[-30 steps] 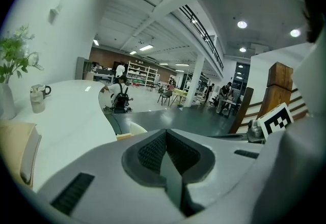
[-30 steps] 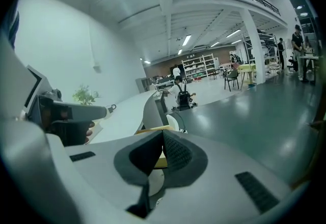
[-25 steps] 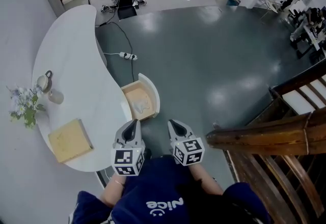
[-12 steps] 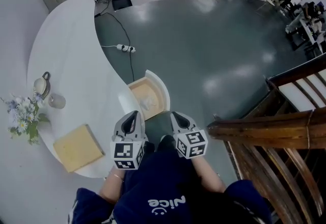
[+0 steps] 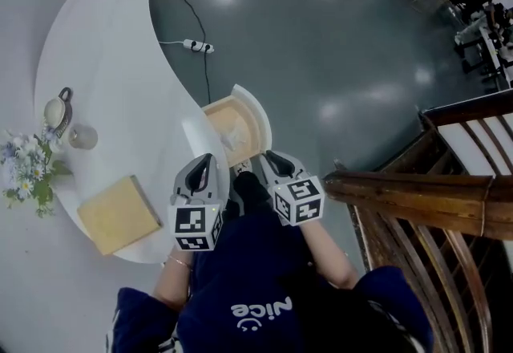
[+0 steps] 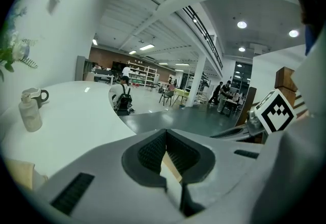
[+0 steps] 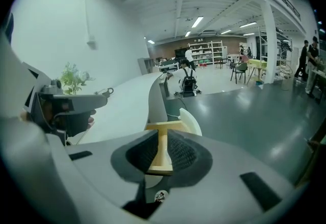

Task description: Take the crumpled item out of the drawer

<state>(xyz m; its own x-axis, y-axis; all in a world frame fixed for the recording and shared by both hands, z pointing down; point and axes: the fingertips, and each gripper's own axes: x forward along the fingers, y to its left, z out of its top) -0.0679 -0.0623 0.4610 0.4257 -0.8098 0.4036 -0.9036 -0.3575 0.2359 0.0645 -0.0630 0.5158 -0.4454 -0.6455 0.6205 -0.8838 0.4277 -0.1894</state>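
Observation:
The drawer [image 5: 255,115] stands pulled out from the white curved table [image 5: 112,62], showing its wooden inside. A pale crumpled item [image 5: 235,137] lies in it. Both grippers hover just short of the drawer's near end. My left gripper [image 5: 205,160] is shut and empty, its pads [image 6: 153,149] meeting at the tips. My right gripper [image 5: 272,157] has just been opening its jaws to a narrow gap with nothing between them. Through that gap in the right gripper view [image 7: 162,149] I see the drawer's wooden edge [image 7: 164,127] ahead. The crumpled item is hidden in both gripper views.
On the table lie a tan block [image 5: 119,213], a flower bunch [image 5: 24,171], a small jug [image 5: 56,111] and a glass [image 5: 82,136]. A power strip [image 5: 196,46] and its cable cross the dark floor. A wooden stair railing [image 5: 417,191] runs close on my right.
Both grippers have come forward and slightly down toward the open drawer, which now lies closer below them. My view has shifted along with them.

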